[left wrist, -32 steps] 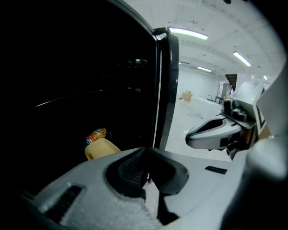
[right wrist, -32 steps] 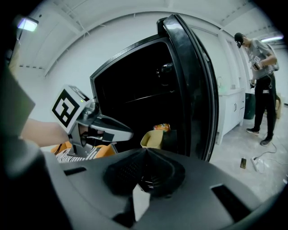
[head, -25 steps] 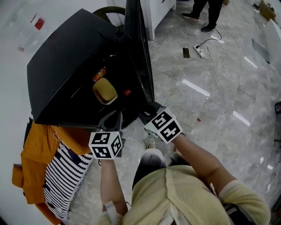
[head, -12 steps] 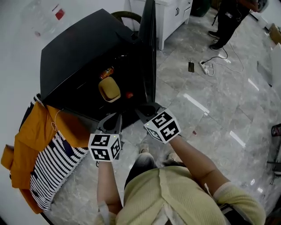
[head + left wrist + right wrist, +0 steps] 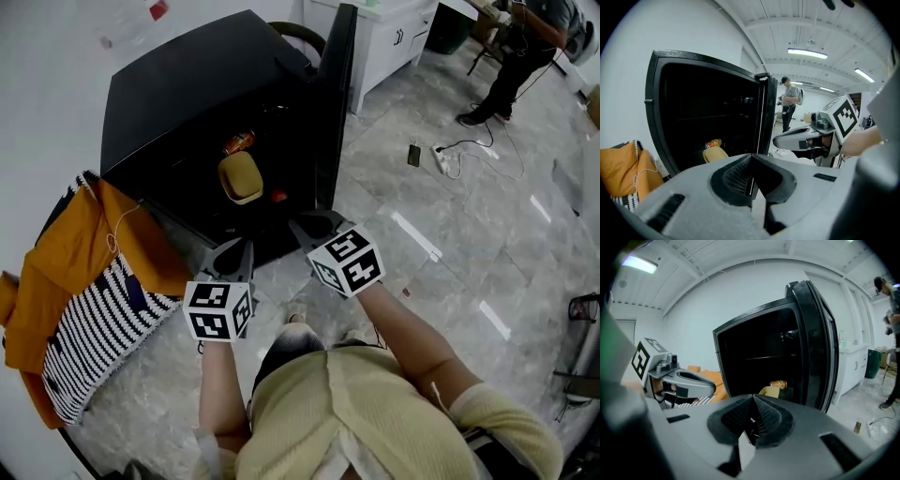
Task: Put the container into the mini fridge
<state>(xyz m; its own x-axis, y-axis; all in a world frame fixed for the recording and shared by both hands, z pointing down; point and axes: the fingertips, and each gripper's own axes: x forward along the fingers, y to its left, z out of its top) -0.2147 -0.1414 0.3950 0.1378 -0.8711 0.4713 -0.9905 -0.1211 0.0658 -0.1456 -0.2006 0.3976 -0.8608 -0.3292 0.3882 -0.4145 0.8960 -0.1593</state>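
Two pairs of fingers (image 5: 734, 176) pressed together, left gripper (image 5: 751, 156) empty, right gripper (image 5: 753, 396) empty

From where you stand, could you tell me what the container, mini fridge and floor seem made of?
The yellow container looks like matte plastic: even colour, rounded corners, no glare. The mini fridge seems black painted metal or plastic, with a soft sheen on top. The floor looks like polished grey marble-pattern tile: veining, joints, light reflections.
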